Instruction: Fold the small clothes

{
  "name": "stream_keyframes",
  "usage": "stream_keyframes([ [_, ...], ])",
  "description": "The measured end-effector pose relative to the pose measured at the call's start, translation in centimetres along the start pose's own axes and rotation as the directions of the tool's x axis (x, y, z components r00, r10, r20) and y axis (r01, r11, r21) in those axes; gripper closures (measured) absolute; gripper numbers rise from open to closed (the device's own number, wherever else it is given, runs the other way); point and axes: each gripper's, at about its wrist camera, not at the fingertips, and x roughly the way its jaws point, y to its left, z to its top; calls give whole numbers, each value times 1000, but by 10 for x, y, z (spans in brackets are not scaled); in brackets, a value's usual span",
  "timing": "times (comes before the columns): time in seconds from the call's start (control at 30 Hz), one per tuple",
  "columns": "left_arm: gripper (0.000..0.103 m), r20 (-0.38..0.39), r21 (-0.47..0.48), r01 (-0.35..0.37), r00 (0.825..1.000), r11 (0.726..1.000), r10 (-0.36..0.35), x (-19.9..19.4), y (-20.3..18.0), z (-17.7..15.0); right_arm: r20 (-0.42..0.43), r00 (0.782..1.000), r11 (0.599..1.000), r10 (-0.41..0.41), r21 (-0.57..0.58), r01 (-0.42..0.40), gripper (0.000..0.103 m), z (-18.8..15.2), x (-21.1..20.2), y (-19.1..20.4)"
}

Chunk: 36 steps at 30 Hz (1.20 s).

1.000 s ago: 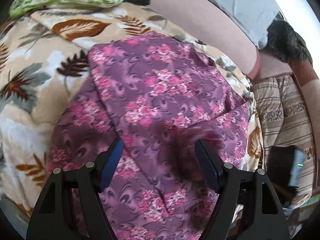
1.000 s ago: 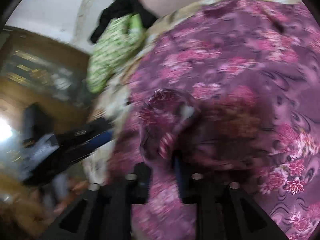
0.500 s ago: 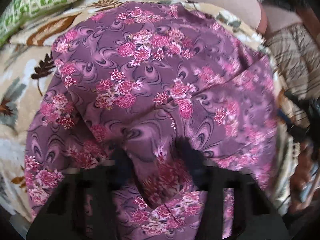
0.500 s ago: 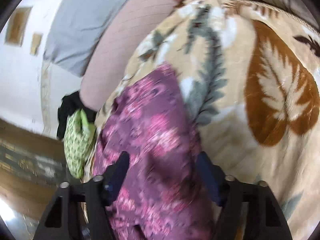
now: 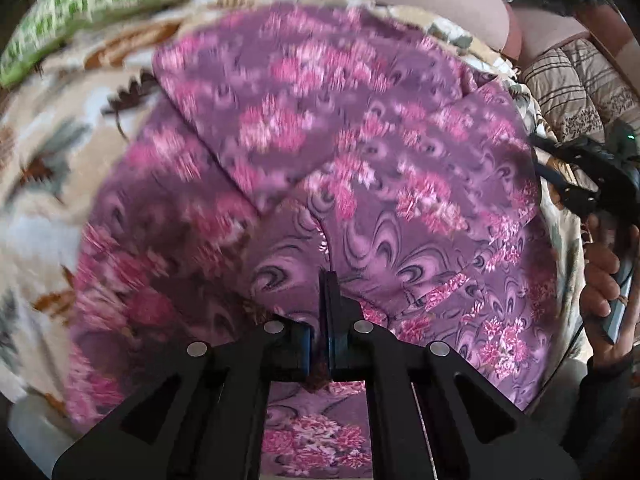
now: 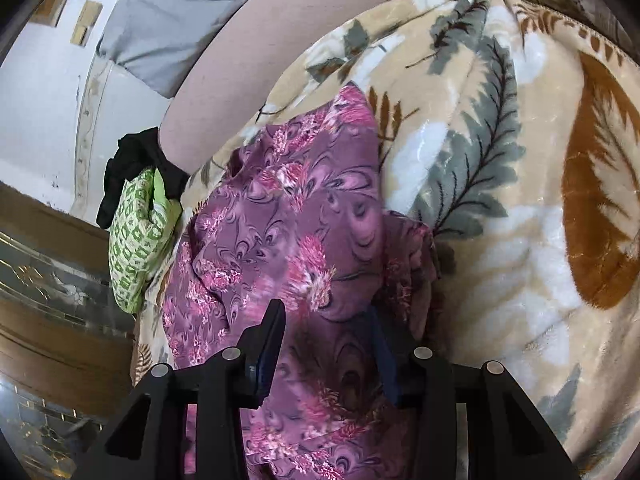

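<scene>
purple floral garment [image 5: 360, 152] lies spread on the leaf-print blanket [image 6: 500, 200]. thin, limp, light, likely slippery, so grab hems or corners. left gripper [image 5: 326, 292] fingers pressed together pinching a fold; right gripper [image 6: 328, 344] fingers closing around bunched cloth.

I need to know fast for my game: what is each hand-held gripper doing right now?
Left hand-held gripper: shut, pinching a fold of the purple flowered garment.
Right hand-held gripper: jaws closing, the garment's cloth between them, not clamped yet.

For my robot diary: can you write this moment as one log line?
left tool: shut on purple floral garment | right tool: closing around it | on leaf-print blanket
</scene>
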Motion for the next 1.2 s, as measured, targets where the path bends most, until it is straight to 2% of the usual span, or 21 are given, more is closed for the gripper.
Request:
stream_keyframes([
  [0.07, 100, 20, -23, 44, 999, 999, -44, -4, 5, 2, 46, 999, 999, -23, -23, 24, 39, 4, -13, 6],
  [0.1, 97, 35, -26, 59, 998, 998, -58, -8, 6, 4, 65, 998, 999, -24, -21, 25, 34, 9, -20, 10],
  [0.17, 87, 48, -49, 88, 995, 995, -85, -10, 12, 12, 76, 997, 1000, 9, -21, -8, 33, 26, -26, 17],
  [0.23, 85, 36, -59, 134, 991, 989, -132, -4, 11, 20, 55, 997, 999, -50, -8, 51, 33, 51, -18, 20],
  [0.3, 86, 10, -28, 115, 993, 993, -115, 8, 2, 25, 30, 992, 993, -120, -6, 120, 33, 89, 9, 17],
  [0.37, 99, 13, -4, 85, 996, 996, -85, 13, -2, 22, -8, 985, 984, -174, 34, 174, 51, 117, 36, 3],
  [0.4, 100, 33, 4, 83, 996, 997, -83, 10, -3, 20, -38, 983, 983, -178, 34, 180, 57, 129, 49, -2],
  [0.47, 100, 80, 7, 110, 991, 994, -110, -7, 0, 11, -95, 974, 978, -206, 15, 209, 87, 147, 75, -8],
  [0.5, 100, 99, 6, 131, 986, 991, -131, -13, 2, 9, -119, 967, 974, -226, 2, 228, 93, 150, 83, -7],
  [0.57, 100, 132, 3, 178, 975, 984, -177, -30, 9, -1, -111, 966, 972, -233, -43, 230, 96, 152, 86, 5],
  [0.67, 100, 148, 8, 158, 976, 987, -157, -31, 19, -6, -74, 985, 984, -155, -95, 147, 96, 148, 80, 24],
  [0.8, 99, -6, -38, 122, 992, 992, -122, 8, 39, -6, -126, 987, 994, -102, -43, 97, 95, 137, 88, 14],
  [0.87, 99, 29, -35, 138, 990, 990, -137, -6, 40, -8, -60, 997, 999, -38, -1, 38, 94, 122, 56, 8],
  [0.9, 99, 63, -13, 130, 990, 991, -129, -18, 38, -9, -34, 999, 1000, -28, 7, 28, 93, 116, 44, 7],
  [0.93, 99, 112, 26, 116, 987, 993, -118, -36, 34, -9, -3, 999, 999, -33, 19, 33, 77, 105, 25, 6],
  [0.97, 92, 145, 49, 109, 983, 993, -115, -49, 30, -8, 13, 998, 998, -58, 35, 57, 39, 93, 9, 4],
  [1.0, 76, 175, 73, 104, 978, 992, -115, -65, 23, -5, 52, 996, 996, -75, 54, 73, 22, 79, -7, 2],
  [1.03, 62, 189, 93, 96, 976, 991, -112, -73, 15, 3, 97, 992, 995, -83, 71, 76, 14, 62, -23, -2],
  [1.07, 47, 203, 113, 87, 973, 990, -109, -79, 5, 16, 101, 992, 994, -80, 83, 71, 14, 52, -30, -5],
  [1.13, 43, 241, 157, 62, 965, 986, -99, -89, -20, 47, 137, 990, 990, -40, 138, 21, 21, 33, -37, -18],
  [1.2, 42, 232, 223, 93, 962, 970, -146, -88, -52, 83, 112, 994, 976, 19, 213, -43, 40, 20, -28, -36],
])
